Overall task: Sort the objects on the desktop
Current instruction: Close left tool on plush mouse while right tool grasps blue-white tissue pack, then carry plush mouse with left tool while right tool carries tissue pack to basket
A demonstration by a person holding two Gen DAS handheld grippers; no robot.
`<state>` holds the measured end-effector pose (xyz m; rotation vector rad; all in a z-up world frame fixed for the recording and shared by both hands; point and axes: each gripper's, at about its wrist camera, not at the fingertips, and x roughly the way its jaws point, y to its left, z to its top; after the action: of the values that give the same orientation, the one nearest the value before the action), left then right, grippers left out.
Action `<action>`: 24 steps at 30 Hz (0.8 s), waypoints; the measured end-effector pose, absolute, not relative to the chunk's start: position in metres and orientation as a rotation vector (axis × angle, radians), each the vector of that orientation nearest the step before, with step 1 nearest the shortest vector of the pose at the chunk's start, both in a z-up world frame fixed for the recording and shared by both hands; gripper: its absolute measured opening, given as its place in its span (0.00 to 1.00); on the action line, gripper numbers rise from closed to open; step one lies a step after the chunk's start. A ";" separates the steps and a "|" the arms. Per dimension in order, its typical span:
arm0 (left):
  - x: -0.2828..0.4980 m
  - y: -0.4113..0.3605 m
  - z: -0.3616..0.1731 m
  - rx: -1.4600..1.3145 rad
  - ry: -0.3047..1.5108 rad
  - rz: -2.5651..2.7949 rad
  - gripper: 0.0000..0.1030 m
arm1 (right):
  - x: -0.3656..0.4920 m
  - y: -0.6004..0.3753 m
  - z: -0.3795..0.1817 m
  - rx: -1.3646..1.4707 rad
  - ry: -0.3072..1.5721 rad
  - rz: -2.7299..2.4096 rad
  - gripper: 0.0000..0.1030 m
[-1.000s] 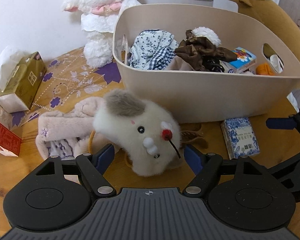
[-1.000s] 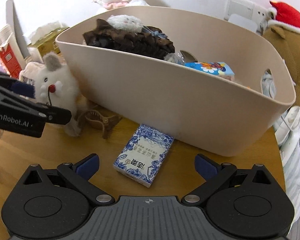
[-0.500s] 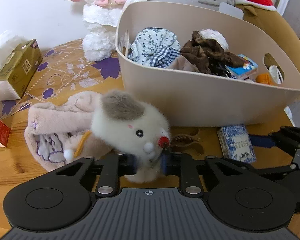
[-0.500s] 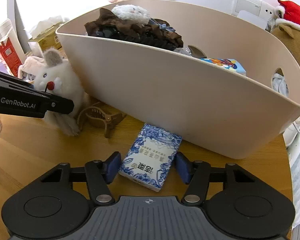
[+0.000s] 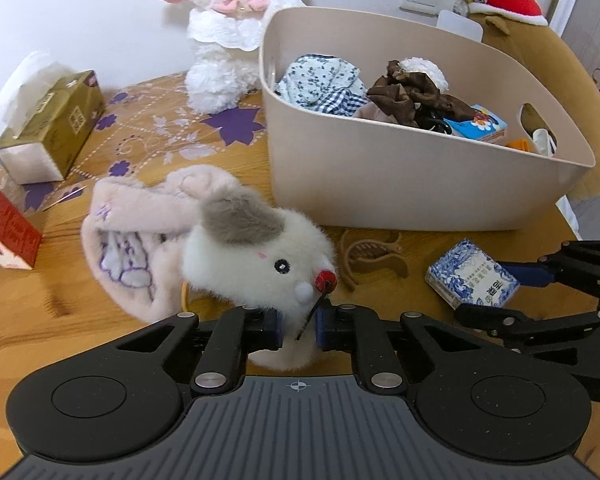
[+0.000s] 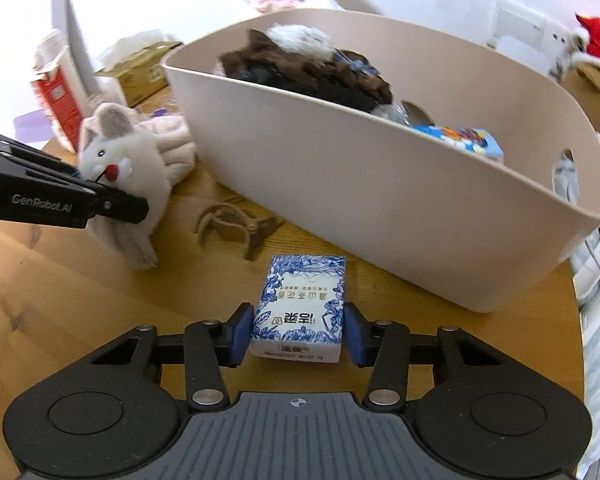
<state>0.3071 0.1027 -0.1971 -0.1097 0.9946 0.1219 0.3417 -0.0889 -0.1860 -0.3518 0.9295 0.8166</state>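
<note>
My left gripper (image 5: 298,326) is shut on a white plush rabbit (image 5: 260,256) with a grey ear and red nose, held a little above the wooden table; the rabbit also shows in the right wrist view (image 6: 120,176). My right gripper (image 6: 296,334) is shut on a blue-and-white patterned box (image 6: 302,306), which also shows in the left wrist view (image 5: 472,274), lifted slightly off the table. The beige bin (image 5: 420,184) stands behind both, holding cloths, a brown scrunchie and a small colourful box.
A pink fluffy item (image 5: 136,236) lies left of the rabbit. A brown hair claw (image 6: 236,226) lies before the bin. A gold tissue box (image 5: 52,128) and red carton (image 5: 4,224) stand left. A white plush lamb (image 5: 232,32) and brown plush (image 5: 552,80) stand behind.
Both grippers went from wide open to shut: the left closed on the plush rabbit and lifted it, the right closed on the blue-and-white box and raised it.
</note>
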 end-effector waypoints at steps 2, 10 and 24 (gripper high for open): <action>0.302 0.104 -0.195 -0.119 0.991 0.132 0.13 | 0.341 -0.092 -0.183 -0.356 0.921 0.831 0.42; 0.287 0.109 -0.181 -0.133 0.957 0.165 0.13 | 0.333 -0.089 -0.164 -0.376 0.889 0.893 0.42; 0.273 0.106 -0.156 -0.138 0.892 0.184 0.13 | 0.332 -0.108 -0.122 -0.314 0.815 0.949 0.42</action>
<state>0.2727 0.1059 -0.1557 -0.1380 0.8924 0.1842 0.3318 -0.1082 -0.1219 -0.3140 0.8153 0.9489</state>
